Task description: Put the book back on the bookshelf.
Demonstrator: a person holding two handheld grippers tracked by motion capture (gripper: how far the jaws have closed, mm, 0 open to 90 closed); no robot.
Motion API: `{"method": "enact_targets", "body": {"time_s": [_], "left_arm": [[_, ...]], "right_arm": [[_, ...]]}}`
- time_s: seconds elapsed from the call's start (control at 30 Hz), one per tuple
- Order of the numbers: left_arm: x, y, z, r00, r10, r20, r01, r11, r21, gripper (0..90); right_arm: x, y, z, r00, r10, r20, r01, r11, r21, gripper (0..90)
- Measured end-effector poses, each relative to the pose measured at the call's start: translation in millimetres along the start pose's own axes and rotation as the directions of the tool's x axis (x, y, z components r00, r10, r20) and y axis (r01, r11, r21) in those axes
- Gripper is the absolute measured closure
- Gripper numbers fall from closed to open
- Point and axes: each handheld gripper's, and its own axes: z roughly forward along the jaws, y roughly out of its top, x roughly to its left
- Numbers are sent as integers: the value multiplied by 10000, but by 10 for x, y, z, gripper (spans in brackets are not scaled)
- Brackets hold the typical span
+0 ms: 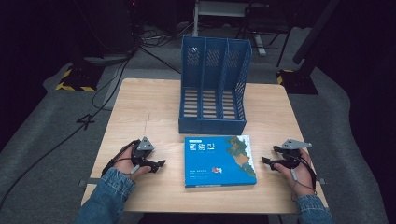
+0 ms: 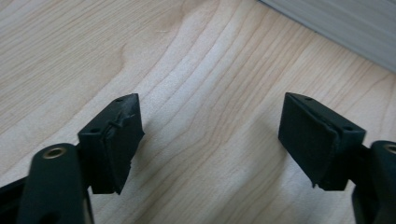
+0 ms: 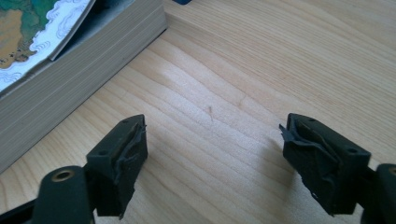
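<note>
Book laid flat at table centre, near front edge, just in front of blue three-slot file rack. Cover blue with map-like artwork at right; white title characters seen at top, too blurred to be read. Left gripper held left of book, jaws spread, nothing between them. Right gripper held just right of book's page edge, jaws apart, empty. Bare wood left open on both sides; rack slots seen empty.
</note>
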Motion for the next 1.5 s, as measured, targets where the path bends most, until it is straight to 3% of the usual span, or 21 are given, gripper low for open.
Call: {"method": "enact_targets", "body": {"time_s": [0.2,0.4,0.53,0.77,0.9,1.07,1.23,1.5], "left_arm": [[-59,105,-51,9998,72,191,-66,9995,-306,264],[-170,263,-82,9968,-516,608,551,9968,-573,322],[-289,391,-32,9944,-387,984,465,9959,-778,321],[-411,553,93,9821,-919,1647,1070,9906,-851,316],[-446,602,211,9799,-1077,1682,1210,9901,-706,306],[-503,624,364,9791,-967,1787,1047,9939,-359,265],[-534,637,425,9752,-1123,1907,1195,9925,-267,211],[-544,597,456,9751,-830,2058,949,9943,-484,139]], "right_arm": [[26,7,-21,9999,168,30,-168,9999,11,282],[134,91,-129,10000,18,-19,-18,9999,-172,280],[260,168,-201,9995,-307,-101,305,9993,-222,279],[530,271,-241,9954,-706,-645,687,9972,-309,276],[621,305,-260,9933,-816,-819,788,9962,-369,276],[795,412,-269,9859,-1145,-1218,1087,9927,-531,273],[953,485,-195,9739,-1494,-1708,1420,9883,-549,270],[1106,500,-38,9586,-1829,-2182,1824,9830,-226,274]]}}
